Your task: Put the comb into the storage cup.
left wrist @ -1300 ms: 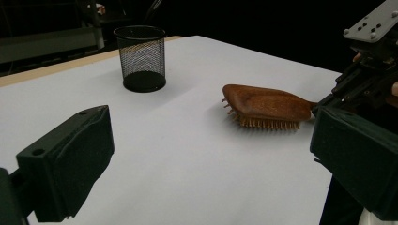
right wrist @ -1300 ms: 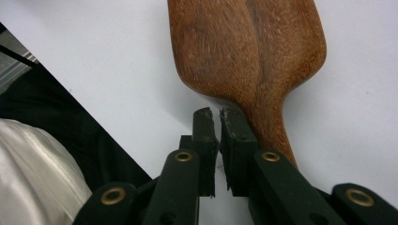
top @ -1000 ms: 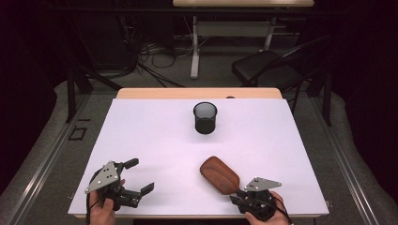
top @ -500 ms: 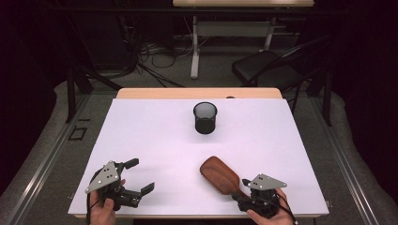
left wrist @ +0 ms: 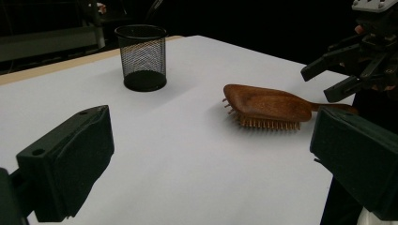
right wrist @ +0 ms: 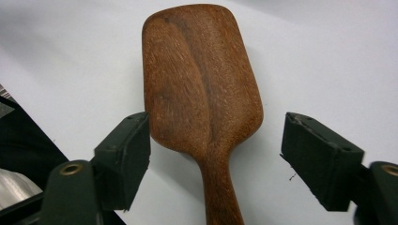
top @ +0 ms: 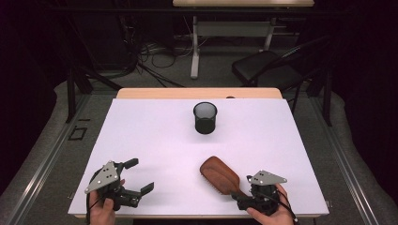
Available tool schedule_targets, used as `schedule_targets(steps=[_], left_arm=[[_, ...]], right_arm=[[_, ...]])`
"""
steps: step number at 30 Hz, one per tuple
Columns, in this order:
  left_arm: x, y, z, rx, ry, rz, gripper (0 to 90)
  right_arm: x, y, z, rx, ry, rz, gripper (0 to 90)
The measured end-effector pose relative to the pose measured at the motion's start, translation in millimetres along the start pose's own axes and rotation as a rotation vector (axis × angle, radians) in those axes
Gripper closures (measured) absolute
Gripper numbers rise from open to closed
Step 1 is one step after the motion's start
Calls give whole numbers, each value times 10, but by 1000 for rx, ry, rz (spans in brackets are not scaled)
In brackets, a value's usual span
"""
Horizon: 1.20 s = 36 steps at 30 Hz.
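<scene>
Right hand-held gripper jaws just opened, straddling hairbrush handle; left hand-held gripper open, holding nothing; mesh cup empty.

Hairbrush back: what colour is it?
Reddish-brown wood grain on the hairbrush; the right gripper view shows it best.

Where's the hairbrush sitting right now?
In the high view the hairbrush lies bristles down near the table's front edge, right of centre, its handle between the open right gripper, with the mesh cup farther back.
</scene>
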<state>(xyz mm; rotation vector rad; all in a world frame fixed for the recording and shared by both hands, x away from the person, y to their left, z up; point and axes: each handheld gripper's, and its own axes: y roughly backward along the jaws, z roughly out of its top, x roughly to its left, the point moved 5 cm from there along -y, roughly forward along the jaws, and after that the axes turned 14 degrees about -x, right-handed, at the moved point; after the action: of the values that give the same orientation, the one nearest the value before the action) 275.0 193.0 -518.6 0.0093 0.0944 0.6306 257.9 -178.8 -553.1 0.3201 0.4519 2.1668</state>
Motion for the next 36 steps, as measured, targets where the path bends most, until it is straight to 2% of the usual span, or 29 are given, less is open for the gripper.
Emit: schedule_targets(steps=[4, 9, 11, 15, 21, 25, 27, 28, 36], left_arm=[[-2, -1, 1, 0, -1, -5, 1], [0, 0, 2, 0, -2, -3, 1], [1, 2, 2, -1, 0, 2, 1], [1, 5, 1, 2, -2, 3, 1], [4, 4, 2, -4, 2, -1, 1], [2, 4, 1, 0, 0, 3, 1], [0, 3, 2, -1, -1, 4, 1], [-1, 2, 2, -1, -1, 3, 1], [-1, 2, 0, 1, -2, -4, 1]], right_arm=[[-43, -3, 6, 11, -22, -6, 146], [-71, -10, -4, 37, -19, -5, 139], [-74, -19, -13, 63, 20, -4, 147], [-66, -30, -17, 75, 47, 8, 151], [-56, -40, -28, 104, 69, 33, 209], [-39, -72, -64, 149, 69, 48, 260], [-34, -77, -70, 162, 68, 48, 291], [-31, -89, -75, 177, 68, 55, 337], [-41, -124, -96, 240, 77, 54, 386]])
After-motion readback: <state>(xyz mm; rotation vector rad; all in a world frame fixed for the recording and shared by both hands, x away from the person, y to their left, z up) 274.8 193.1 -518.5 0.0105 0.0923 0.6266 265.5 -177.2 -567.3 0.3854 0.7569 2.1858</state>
